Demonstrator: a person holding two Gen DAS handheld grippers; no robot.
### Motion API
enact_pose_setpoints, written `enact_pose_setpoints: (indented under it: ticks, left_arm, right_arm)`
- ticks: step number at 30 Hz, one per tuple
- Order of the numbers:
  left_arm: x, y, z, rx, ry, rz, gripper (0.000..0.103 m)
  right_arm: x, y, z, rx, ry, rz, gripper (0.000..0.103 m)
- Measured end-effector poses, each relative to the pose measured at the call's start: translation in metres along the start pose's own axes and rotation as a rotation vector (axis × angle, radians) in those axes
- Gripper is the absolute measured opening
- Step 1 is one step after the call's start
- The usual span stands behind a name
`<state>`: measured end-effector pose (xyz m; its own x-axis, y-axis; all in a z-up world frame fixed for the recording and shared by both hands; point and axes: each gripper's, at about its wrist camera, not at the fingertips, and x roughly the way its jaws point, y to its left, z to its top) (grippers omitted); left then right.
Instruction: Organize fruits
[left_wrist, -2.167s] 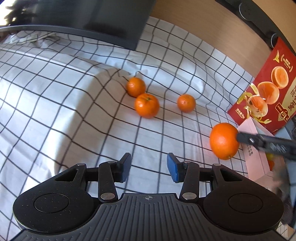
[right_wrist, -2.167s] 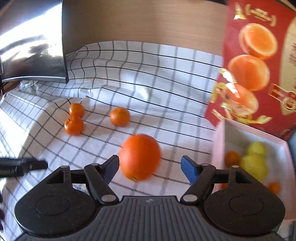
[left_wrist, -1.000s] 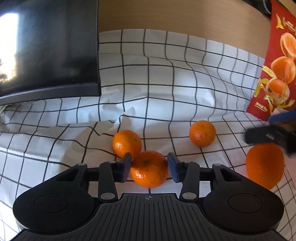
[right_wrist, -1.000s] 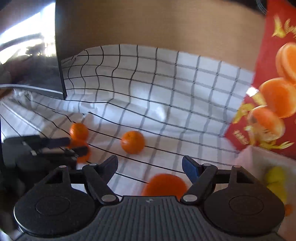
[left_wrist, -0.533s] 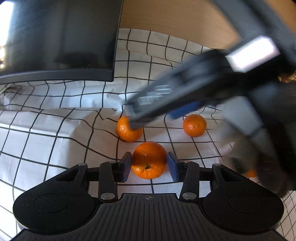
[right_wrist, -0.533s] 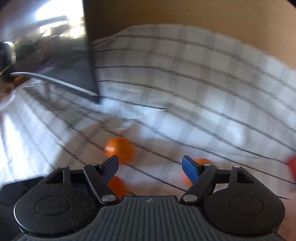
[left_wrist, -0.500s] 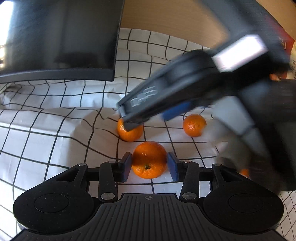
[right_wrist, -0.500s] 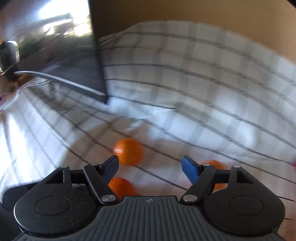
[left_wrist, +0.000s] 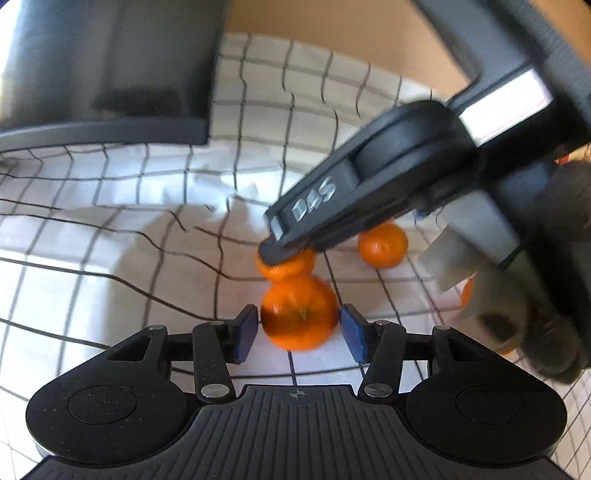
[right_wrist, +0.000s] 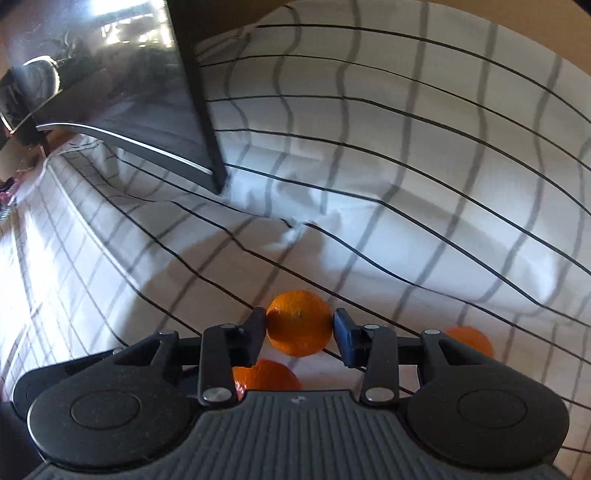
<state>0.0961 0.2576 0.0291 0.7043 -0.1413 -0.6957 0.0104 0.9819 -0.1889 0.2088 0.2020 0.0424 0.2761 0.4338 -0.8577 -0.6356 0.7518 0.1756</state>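
Three small oranges lie on a white checked cloth (left_wrist: 92, 240). My left gripper (left_wrist: 298, 328) is open with the nearest orange (left_wrist: 299, 313) between its blue pads, small gaps on both sides. My right gripper (right_wrist: 300, 330) reaches in from the right, seen as a black arm (left_wrist: 369, 199) in the left wrist view. It is open around the second orange (right_wrist: 299, 322), which shows partly hidden behind the arm (left_wrist: 286, 267). The left one's orange shows below it (right_wrist: 267, 374). A third orange (left_wrist: 382, 245) lies to the right, also in the right wrist view (right_wrist: 472, 339).
A dark monitor (left_wrist: 103, 66) stands on the cloth at the back left, also in the right wrist view (right_wrist: 122, 96). A wooden wall (left_wrist: 332, 33) runs behind. The cloth is wrinkled near the oranges. A gloved hand (left_wrist: 554, 258) holds the right gripper.
My right gripper has swung left from the big orange and box and come down around the second small orange. My left gripper stays around the nearest orange, now slightly wider.
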Motion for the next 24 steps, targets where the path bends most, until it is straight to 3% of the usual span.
enact_pose_setpoints:
  ticks: [2, 9, 12, 13, 14, 17, 24]
  left_arm:
    - [0.01, -0.004, 0.001, 0.037, 0.036, 0.017, 0.051]
    - [0.005, -0.009, 0.002, 0.038, 0.004, 0.019, 0.043]
    - [-0.011, -0.014, -0.009, 0.017, -0.007, -0.01, 0.012]
    - [-0.018, -0.017, -0.012, 0.009, -0.011, -0.024, 0.013]
    - [-0.023, -0.02, -0.016, 0.003, -0.013, -0.038, 0.013]
    - [-0.026, -0.033, -0.027, 0.002, 0.001, -0.049, 0.013]
    - [-0.031, -0.043, -0.039, -0.009, 0.014, -0.009, 0.015]
  right_arm:
    - [-0.005, -0.011, -0.003, 0.031, -0.008, -0.001, 0.039]
    - [-0.044, -0.041, -0.023, 0.109, -0.054, -0.002, 0.037]
    - [-0.07, -0.045, -0.037, 0.117, -0.1, 0.004, 0.033]
    - [-0.082, -0.043, -0.044, 0.11, -0.121, -0.001, 0.018]
    - [-0.092, -0.043, -0.052, 0.111, -0.136, 0.004, 0.015]
    - [-0.125, -0.046, -0.083, 0.132, -0.178, 0.05, 0.015]
    - [-0.138, -0.062, -0.148, 0.141, -0.149, -0.047, 0.015]
